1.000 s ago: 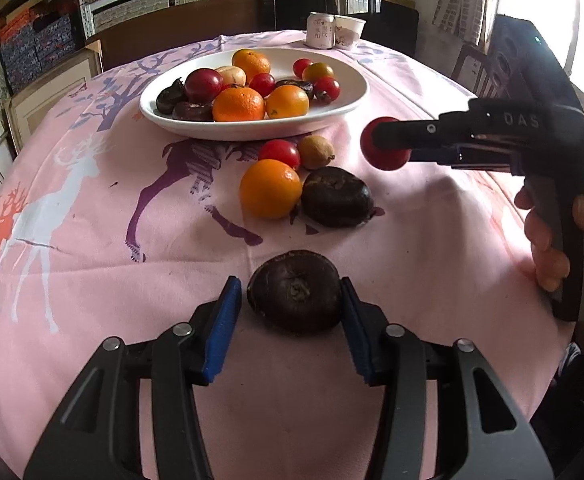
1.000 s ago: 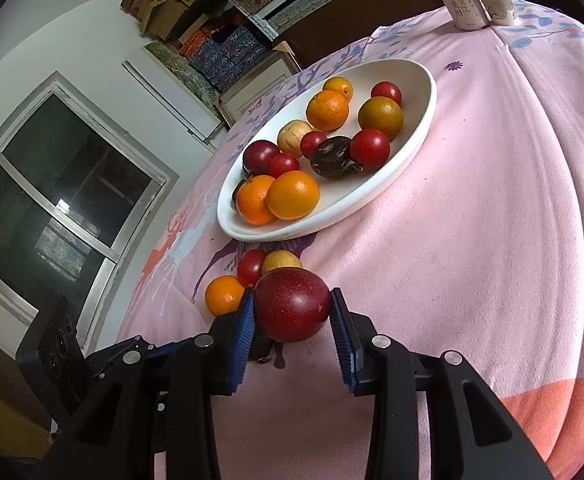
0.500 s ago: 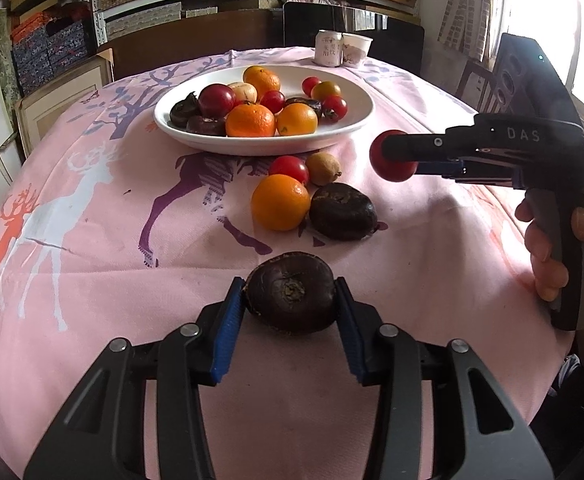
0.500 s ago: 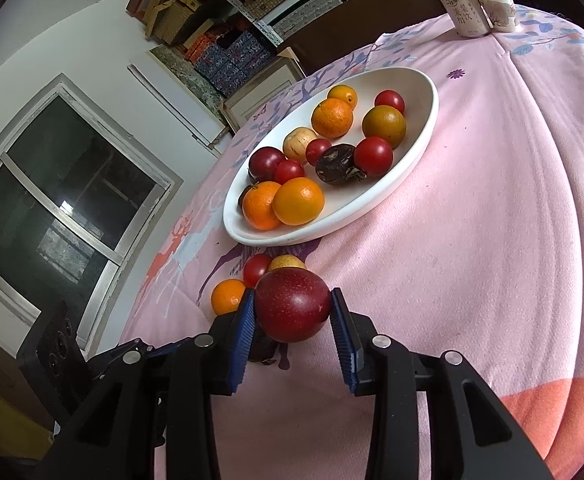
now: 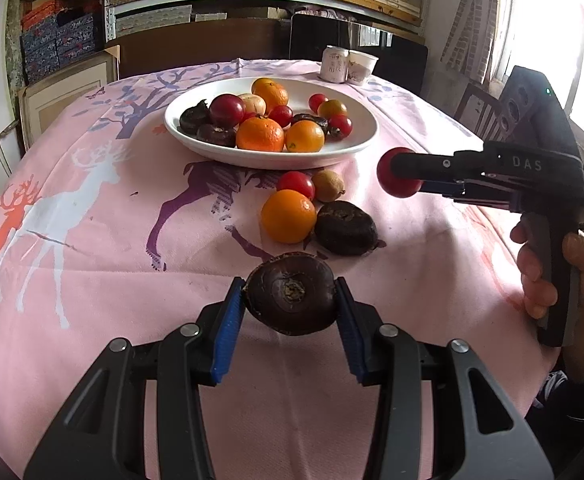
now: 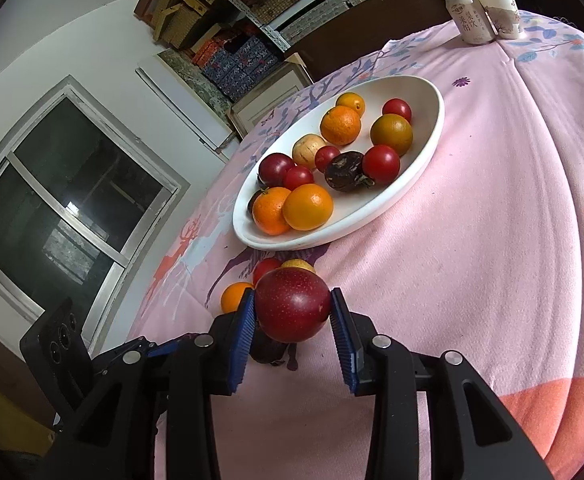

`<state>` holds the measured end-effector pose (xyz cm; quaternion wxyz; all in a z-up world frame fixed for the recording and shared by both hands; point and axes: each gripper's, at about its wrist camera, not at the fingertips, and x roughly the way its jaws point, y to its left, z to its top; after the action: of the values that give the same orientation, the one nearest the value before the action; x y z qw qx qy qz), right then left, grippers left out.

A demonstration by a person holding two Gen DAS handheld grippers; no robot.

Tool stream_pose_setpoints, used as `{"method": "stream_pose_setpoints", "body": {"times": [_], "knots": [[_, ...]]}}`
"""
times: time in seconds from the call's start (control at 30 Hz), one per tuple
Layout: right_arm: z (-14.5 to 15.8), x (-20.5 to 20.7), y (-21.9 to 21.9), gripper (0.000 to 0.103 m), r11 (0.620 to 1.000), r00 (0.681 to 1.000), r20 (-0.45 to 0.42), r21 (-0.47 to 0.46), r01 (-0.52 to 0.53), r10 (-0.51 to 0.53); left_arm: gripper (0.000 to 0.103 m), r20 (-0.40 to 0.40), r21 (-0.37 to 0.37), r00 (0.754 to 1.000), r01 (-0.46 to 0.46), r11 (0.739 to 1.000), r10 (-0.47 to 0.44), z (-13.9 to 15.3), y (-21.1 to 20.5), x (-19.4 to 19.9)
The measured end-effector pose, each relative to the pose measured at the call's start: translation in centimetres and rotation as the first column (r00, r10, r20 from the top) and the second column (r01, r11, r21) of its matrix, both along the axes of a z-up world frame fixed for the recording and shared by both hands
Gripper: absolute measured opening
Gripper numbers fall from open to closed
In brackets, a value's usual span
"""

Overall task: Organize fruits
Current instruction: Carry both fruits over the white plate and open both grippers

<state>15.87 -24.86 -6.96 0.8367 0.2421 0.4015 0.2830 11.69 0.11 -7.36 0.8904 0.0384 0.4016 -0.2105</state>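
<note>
**Two tongs loaded, both above the surface**

Two fruits are held at this moment. The left tongs [image 5: 290,300] are clamped on a dark brown fruit [image 5: 290,299], its blue pads [image 5: 224,330] pressed against both sides; the fruit is clear of the pink cloth-covered surface [image 5: 91,272]. The right tongs [image 6: 292,312] are clamped on a red plum [image 6: 292,304], which also shows in the left wrist view at the tip of the right tool, near the front rim of the white dish [image 5: 356,142].

The dish sits toward the far side of the surface and holds a mixed load: oranges, red tomatoes, dark fruits and one pale fruit.

Four fruits lie loose on the cloth between the dish and the left tongs: an orange [image 5: 288,216], a red tomato [image 5: 296,185] touching it behind, a small brown-green fruit [image 5: 328,186] beside the tomato, and a second dark fruit [image 5: 346,228] just beside the orange.

A can [image 5: 334,65] and a paper cup [image 5: 362,67] stand together at the far edge.
</note>
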Motion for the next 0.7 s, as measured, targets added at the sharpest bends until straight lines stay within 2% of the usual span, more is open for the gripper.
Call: {"method": "stream_pose_setpoints", "body": {"times": [0.17, 0.33, 0.53, 0.7], "knots": [[0.3, 0.0, -0.5, 0.038, 0.998, 1.000, 0.007, 0.055, -0.012, 0.012, 0.043, 0.040, -0.053, 0.999, -0.013, 0.999, 0.015, 2.0, 0.6, 0.9], [2.3, 2.0, -1.3, 0.038, 0.998, 1.000, 0.019, 0.061, 0.020, -0.021, 0.043, 0.099, -0.039, 0.995, -0.009, 0.999, 0.013, 4.7, -0.2, 4.1], [5.9, 6.7, -1.4, 0.038, 0.996, 0.994, 0.064, 0.030, 0.087, -0.088, 0.043, 0.119, -0.057, 0.992, -0.025, 0.998, 0.032, 7.0, -2.0, 11.6], [5.4, 11.4, -1.0, 0.039, 0.991, 0.989, 0.058, 0.020, 0.132, -0.133, 0.044, 0.069, -0.064, 0.995, -0.065, 0.996, 0.069, 6.0, -3.8, 18.2]]}}
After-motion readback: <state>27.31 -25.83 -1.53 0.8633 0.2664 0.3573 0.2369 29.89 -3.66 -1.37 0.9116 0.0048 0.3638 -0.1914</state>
